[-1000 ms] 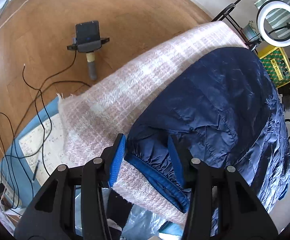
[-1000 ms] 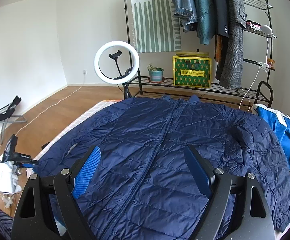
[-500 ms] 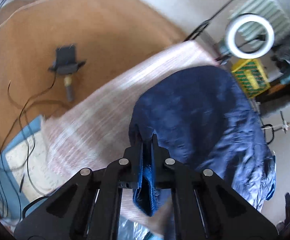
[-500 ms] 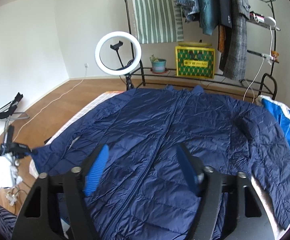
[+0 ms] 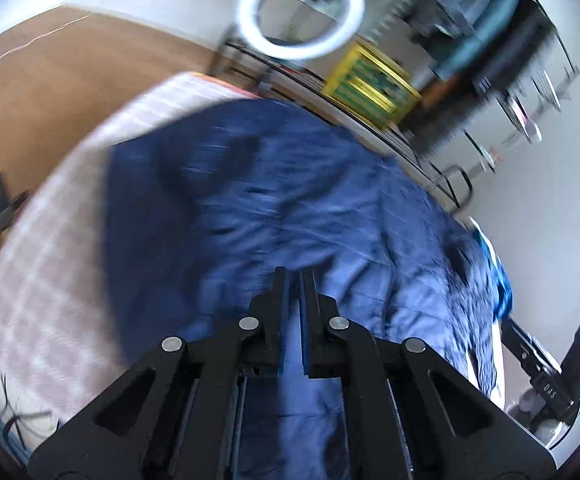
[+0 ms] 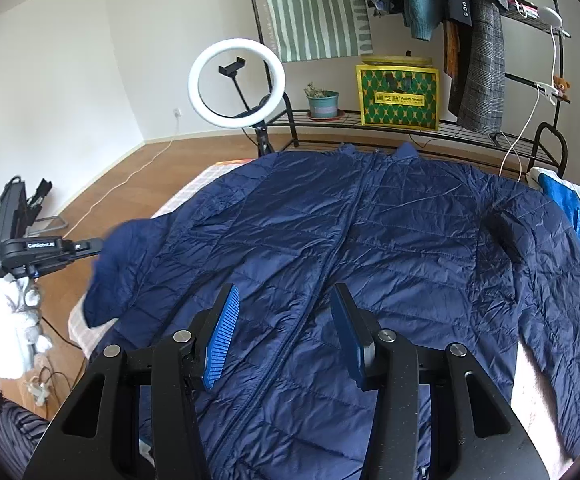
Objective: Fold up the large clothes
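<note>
Navy quilted nylon covers most of both views: the puffer jacket lies front-up and zipped, spread flat over a pale pink checked blanket on the bed, its collar at the far end toward the clothes rack. One sleeve of the jacket is raised off the blanket at the jacket's left edge, and the left gripper, seen from the right wrist camera, reaches in to that sleeve end; in its own blurred view the left gripper has its fingers drawn together with only a thin slit between them, and dark blue fabric fills the space around them, though the blur hides exactly what is pinched. The right gripper hovers over the lower front of the jacket, just beside the zip line, with its fingers spread wide and nothing between them. The jacket's other sleeve lies flat along its right side, and a bright blue garment sits just past that shoulder. Beyond the collar stands a ring light on a tripod, and on the rack's low shelf sit a small potted plant and a yellow-and-green patterned box, with coats hanging above.
</note>
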Demonstrator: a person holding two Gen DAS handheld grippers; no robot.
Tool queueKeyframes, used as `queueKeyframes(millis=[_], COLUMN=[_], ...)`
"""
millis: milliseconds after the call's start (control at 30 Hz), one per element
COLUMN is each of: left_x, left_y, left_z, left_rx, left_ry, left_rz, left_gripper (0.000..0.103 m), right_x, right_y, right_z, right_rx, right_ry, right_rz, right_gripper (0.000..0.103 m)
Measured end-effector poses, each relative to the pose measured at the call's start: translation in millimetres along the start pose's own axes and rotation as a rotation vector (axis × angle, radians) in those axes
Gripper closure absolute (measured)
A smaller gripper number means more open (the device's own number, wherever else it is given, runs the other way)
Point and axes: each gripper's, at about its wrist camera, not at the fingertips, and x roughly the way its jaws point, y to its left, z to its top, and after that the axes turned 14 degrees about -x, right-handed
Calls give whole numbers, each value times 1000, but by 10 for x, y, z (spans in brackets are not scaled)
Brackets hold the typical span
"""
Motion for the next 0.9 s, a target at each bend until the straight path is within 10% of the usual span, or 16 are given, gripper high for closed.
queueKeyframes(millis=[333, 467, 600, 900], left_x=[334, -23, -302, -369], left_y=[-536, -167, 425, 1183], left_z=[-131, 31, 144, 173], left_rx=[166, 169, 91, -5], left_ry=[94, -6, -48, -58], left_rz=[15, 102, 162, 211], left_gripper=[100, 99, 76, 76], right_x=[332, 562, 883, 2030], right_y=[-266, 20, 491, 1277], right_z=[-44, 14, 175, 332], right_rx=[112, 101, 52, 182], right_ry=[99, 151, 183, 324], right_rz=[108, 255, 367, 528], right_gripper=[56, 49, 38, 38])
